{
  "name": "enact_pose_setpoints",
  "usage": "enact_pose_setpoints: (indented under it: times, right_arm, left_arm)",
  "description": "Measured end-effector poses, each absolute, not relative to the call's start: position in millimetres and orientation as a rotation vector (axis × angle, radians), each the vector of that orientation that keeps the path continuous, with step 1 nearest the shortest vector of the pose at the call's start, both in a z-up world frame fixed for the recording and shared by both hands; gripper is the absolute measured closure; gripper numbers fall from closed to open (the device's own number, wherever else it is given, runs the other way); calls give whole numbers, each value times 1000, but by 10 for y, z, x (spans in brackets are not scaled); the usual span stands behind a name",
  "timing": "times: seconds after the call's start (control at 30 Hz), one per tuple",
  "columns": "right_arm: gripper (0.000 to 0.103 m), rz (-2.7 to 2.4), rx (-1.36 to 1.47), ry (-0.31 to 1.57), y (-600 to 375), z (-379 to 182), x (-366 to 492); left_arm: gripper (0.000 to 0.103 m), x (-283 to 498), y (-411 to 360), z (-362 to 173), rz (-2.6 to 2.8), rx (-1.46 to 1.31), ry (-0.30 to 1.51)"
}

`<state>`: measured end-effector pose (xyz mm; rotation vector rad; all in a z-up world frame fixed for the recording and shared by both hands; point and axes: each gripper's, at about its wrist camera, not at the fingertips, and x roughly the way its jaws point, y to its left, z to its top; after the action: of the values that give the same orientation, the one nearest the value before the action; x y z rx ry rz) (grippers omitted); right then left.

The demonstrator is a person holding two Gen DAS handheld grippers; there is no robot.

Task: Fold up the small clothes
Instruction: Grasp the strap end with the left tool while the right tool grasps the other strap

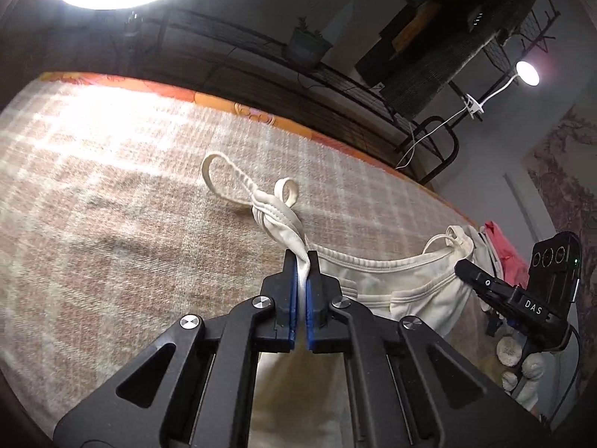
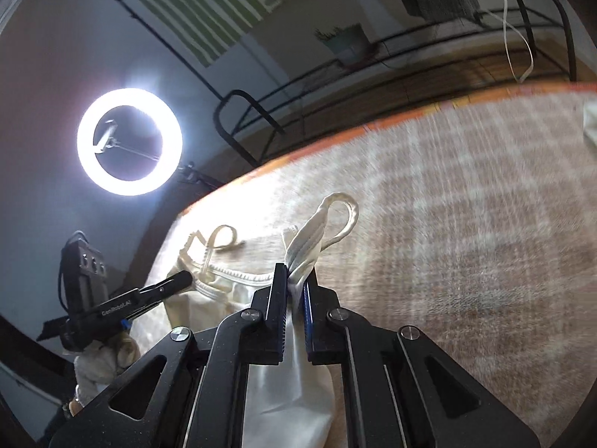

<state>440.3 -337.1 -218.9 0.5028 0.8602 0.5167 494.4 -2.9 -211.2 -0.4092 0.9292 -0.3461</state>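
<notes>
A small cream top with thin shoulder straps [image 1: 403, 280] hangs stretched between my two grippers above a plaid blanket [image 1: 130, 194]. My left gripper [image 1: 302, 261] is shut on one bunched shoulder of the top, and its strap loop [image 1: 224, 179] sticks out past the fingertips. In the right wrist view my right gripper [image 2: 296, 272] is shut on the other bunched shoulder of the cream top [image 2: 291, 392], with a strap loop [image 2: 345, 216] curling beyond it. Each gripper shows in the other's view: the right one [image 1: 462, 267] at the right edge, the left one [image 2: 186, 278] at the left.
A pink garment [image 1: 500, 246] and more pale cloth lie at the blanket's far right. An orange edge [image 1: 209, 99] borders the blanket, with a black metal rack [image 1: 335, 78] behind it. A bright ring light [image 2: 128, 142] stands at the left. A gloved hand [image 2: 100, 362] holds the left gripper.
</notes>
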Motion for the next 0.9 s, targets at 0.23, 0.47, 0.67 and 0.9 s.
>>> enact_pose_setpoints:
  times: [0.23, 0.47, 0.67, 0.9]
  right_arm:
    - [97, 533, 426, 845, -3331, -1854, 4011]
    - [97, 534, 320, 851, -3251, -1596, 3475]
    - [97, 545, 230, 860, -3110, -1481, 2962]
    - [97, 515, 174, 901, -3065, -1640, 2527]
  left_arm:
    - [102, 4525, -23, -1758, -360, -327, 896]
    - [102, 3935, 31, -1509, -358, -256, 885]
    - [102, 3371, 126, -1608, -353, -231, 923]
    - [102, 2890, 108, -1731, -343, -208, 962]
